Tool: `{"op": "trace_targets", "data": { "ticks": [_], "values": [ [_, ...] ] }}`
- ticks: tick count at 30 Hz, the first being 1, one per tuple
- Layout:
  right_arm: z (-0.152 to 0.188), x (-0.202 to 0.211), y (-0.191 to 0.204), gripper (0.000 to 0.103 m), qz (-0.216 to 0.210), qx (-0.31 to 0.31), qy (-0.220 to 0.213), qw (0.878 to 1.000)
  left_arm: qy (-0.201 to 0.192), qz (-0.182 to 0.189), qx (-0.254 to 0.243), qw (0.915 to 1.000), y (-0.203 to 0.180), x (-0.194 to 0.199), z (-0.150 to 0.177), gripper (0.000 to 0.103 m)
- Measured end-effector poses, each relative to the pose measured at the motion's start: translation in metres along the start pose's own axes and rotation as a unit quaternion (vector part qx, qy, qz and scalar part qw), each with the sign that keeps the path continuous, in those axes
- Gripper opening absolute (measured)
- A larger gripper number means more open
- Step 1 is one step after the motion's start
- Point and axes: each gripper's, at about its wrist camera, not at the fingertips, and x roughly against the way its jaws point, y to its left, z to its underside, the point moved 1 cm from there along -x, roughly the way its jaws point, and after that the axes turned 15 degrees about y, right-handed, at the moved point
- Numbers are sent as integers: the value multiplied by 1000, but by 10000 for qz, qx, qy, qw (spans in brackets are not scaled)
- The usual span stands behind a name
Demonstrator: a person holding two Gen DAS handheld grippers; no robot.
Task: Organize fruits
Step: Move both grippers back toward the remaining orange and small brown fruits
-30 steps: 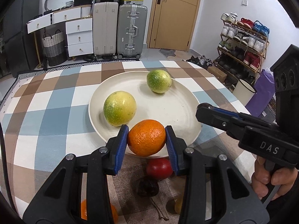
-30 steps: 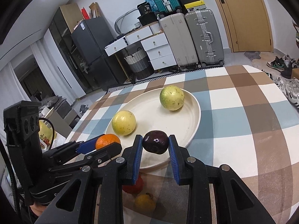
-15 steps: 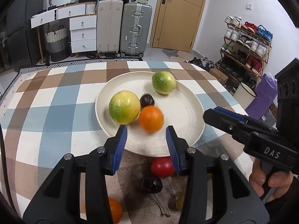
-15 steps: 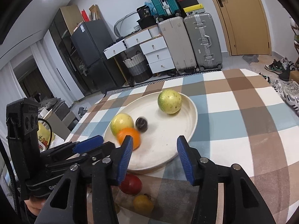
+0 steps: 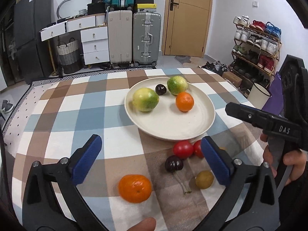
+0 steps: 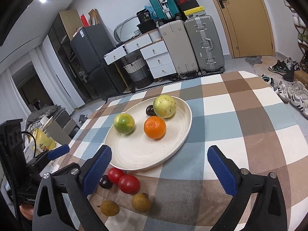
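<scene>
A cream plate [image 5: 192,127] [image 6: 138,154] on the checked cloth holds two yellow-green fruits [image 5: 145,99] [image 5: 177,85], an orange [image 5: 184,101] [image 6: 154,127] and a dark plum [image 5: 161,89] [image 6: 150,110]. In front of the plate lie two red tomatoes [image 5: 183,149] [image 6: 128,184], a dark plum [image 5: 173,163] [image 6: 105,182], an orange [image 5: 134,188] and small yellow-brown fruits [image 5: 204,179] [image 6: 140,202] [image 6: 109,208]. My left gripper [image 5: 151,161] is open and empty above the loose fruit. My right gripper [image 6: 159,170] is open and empty at the plate's near rim.
The table edge runs along the left and far sides. Suitcases [image 5: 147,38], white drawers [image 5: 94,44] and a door [image 5: 187,17] stand behind. A shoe rack [image 5: 256,44] is at the right. A yellow bag [image 6: 41,144] lies low at the left.
Both grippers let go of their fruit and opened wide. The orange and the dark plum now lie on the plate. Both grippers have drawn back from the plate.
</scene>
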Motion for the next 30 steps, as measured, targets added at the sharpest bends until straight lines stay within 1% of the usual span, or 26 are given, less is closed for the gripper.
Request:
{"op": "trace_targets", "data": {
  "ticks": [5,12,18,20,22,23,25,28,30],
  "values": [
    [2,2,7,102,30,131,120,9998,-6,-9,141,9999,11,10,13,102],
    [10,5,22,102,180,538,257,9981,-80,2,258,9996,25,20,27,102],
    [19,5,25,102,493,853,416,9943,82,140,345,9993,33,12,38,102],
    [20,3,25,102,563,890,530,9930,216,101,397,9989,35,5,39,102],
    [21,-2,25,102,684,933,698,9908,251,126,420,9987,35,3,39,102],
    [23,-4,25,102,748,968,702,9900,253,129,436,9986,36,2,39,102],
    [24,-6,25,102,751,1005,787,9890,265,116,446,9986,37,0,40,102],
    [27,-8,24,102,643,1014,846,9892,347,87,436,9984,37,-5,39,102],
    [29,-12,25,102,696,1050,971,9873,398,124,452,9981,38,-9,39,102]
  ]
}}
